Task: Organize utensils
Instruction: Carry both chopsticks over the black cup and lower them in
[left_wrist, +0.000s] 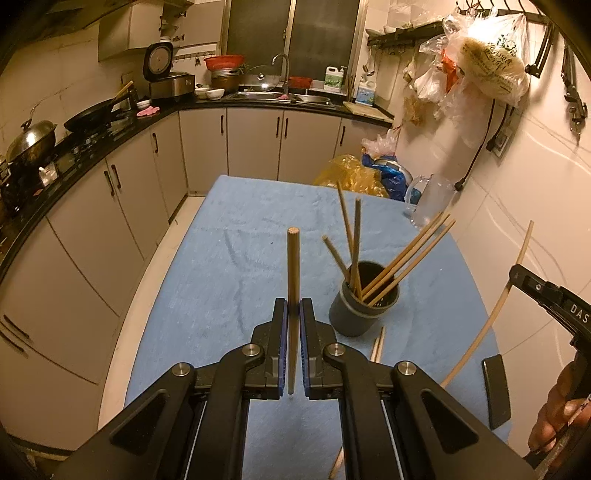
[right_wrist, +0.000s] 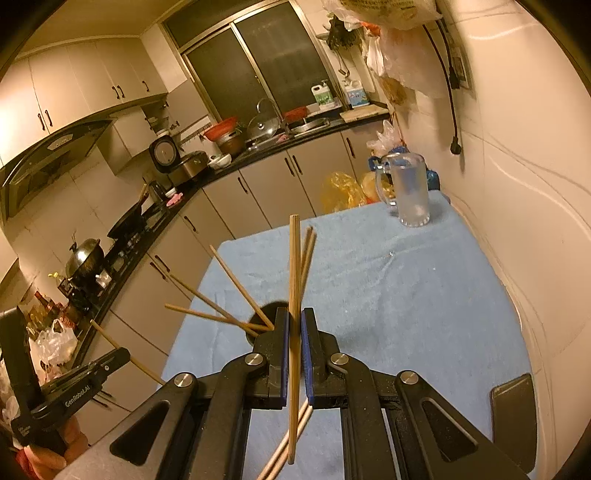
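My left gripper (left_wrist: 293, 304) is shut on one wooden chopstick (left_wrist: 292, 258), which stands upright between the blue pads above the blue cloth. To its right stands a dark cup (left_wrist: 354, 314) with several chopsticks leaning out of it. My right gripper (right_wrist: 294, 314) is shut on another chopstick (right_wrist: 294, 258), just in front of the same cup (right_wrist: 271, 308), whose body it mostly hides. Two loose chopsticks (right_wrist: 286, 439) lie on the cloth under the right gripper. Each gripper shows at the edge of the other's view, the right (left_wrist: 517, 273) and the left (right_wrist: 123, 354).
A frosted glass mug (right_wrist: 410, 192) stands at the far right corner of the blue-covered table (right_wrist: 406, 295). A dark phone (right_wrist: 515, 417) lies near the right edge by the tiled wall. Kitchen cabinets (left_wrist: 110, 221) and a counter with pots run along the left.
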